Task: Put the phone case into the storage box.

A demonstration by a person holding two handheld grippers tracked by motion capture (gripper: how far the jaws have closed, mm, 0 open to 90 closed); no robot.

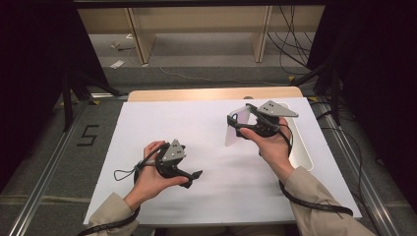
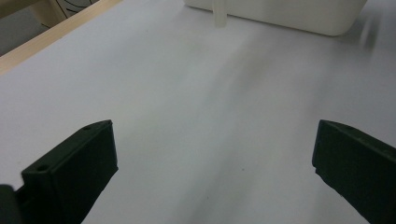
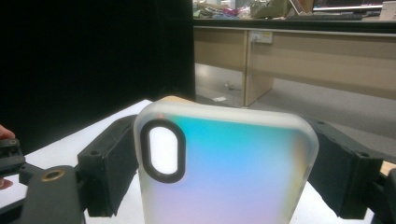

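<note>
Phone case (image 3: 224,172) clamped upright by its edges in my right gripper (image 1: 244,123), clear of the table; left gripper (image 1: 193,178) idle, jaws apart.

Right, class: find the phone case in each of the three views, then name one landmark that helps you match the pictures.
High view: the phone case stands tilted right of centre, clamped by the right gripper.
Left gripper view: a pale strip at the top edge may be its lower end; cannot tell.
Right gripper view: it sits centre, lower half, camera cutout upper left.
Shared landmark: the white table cover, also at and.
</note>
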